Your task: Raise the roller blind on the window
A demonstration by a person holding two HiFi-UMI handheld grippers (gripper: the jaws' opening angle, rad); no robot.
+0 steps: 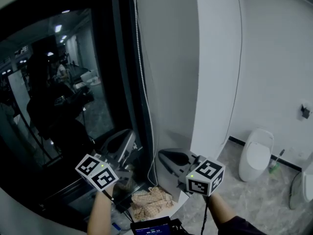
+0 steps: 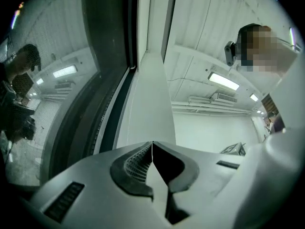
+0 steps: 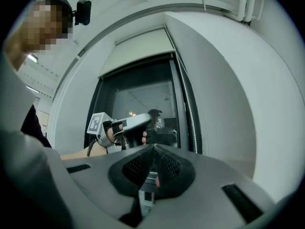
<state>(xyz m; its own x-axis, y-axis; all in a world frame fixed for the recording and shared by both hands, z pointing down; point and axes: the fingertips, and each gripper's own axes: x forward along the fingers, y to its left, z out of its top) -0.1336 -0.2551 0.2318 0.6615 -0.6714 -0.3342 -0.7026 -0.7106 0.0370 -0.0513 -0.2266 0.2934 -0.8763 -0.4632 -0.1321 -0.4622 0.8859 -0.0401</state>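
Left gripper (image 2: 152, 149) and right gripper (image 3: 153, 149) point slightly upward at the window (image 1: 68, 97), side by side, fingers (image 3: 137, 165) closed together.

We hold both grippers side by side, pointing slightly upward. Our left gripper (image 1: 128, 140) has its jaws pressed together, and our right gripper (image 1: 168, 156) likewise has its jaws closed tip to tip. Our left forearm (image 1: 100, 214) and right forearm (image 1: 221, 208) reach in from below.

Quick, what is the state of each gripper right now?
Left gripper: jaws closed, nothing seen between them.
Right gripper: jaws closed, nothing seen between them.
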